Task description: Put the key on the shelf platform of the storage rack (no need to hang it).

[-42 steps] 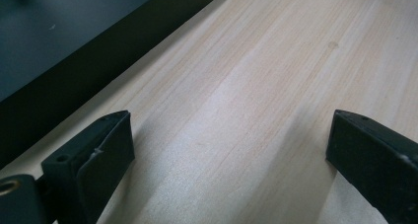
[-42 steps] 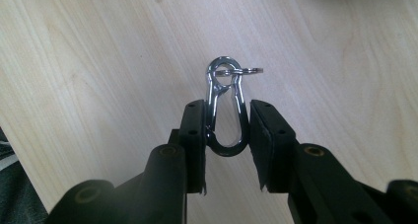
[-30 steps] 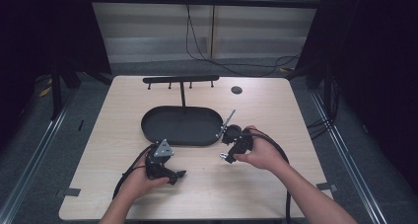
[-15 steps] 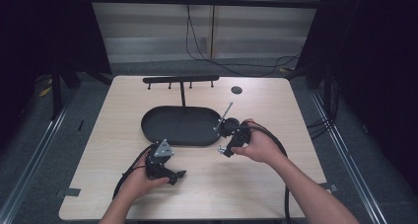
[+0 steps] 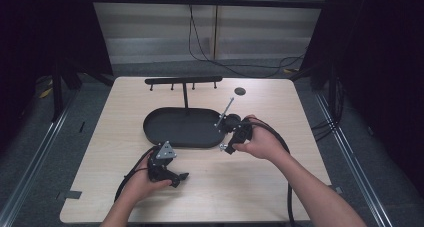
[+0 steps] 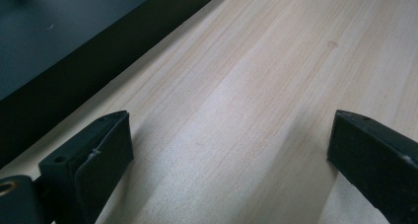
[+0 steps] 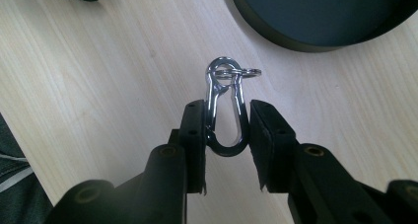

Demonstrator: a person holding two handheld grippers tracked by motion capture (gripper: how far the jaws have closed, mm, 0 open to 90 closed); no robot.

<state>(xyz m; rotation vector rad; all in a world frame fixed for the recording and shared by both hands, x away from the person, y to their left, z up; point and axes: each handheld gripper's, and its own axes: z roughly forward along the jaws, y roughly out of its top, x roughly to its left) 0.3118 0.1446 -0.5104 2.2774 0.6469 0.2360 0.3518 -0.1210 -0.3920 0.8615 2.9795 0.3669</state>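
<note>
Right tool point(image 7: 226, 130) grips 1 carabiner point(image 7: 226, 105) w/ 1 ring point(image 7: 249, 72); 1 tray point(image 5: 181, 128).

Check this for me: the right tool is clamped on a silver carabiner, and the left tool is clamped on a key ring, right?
Not quite. The right tool does clamp the silver carabiner, but the left tool holds nothing: the left gripper view shows its jaws wide apart over the bare wooden table.

No text, label, brand, number or sign can be read anywhere in these views: not on the jaws, and not on the table surface in front of them.
</note>
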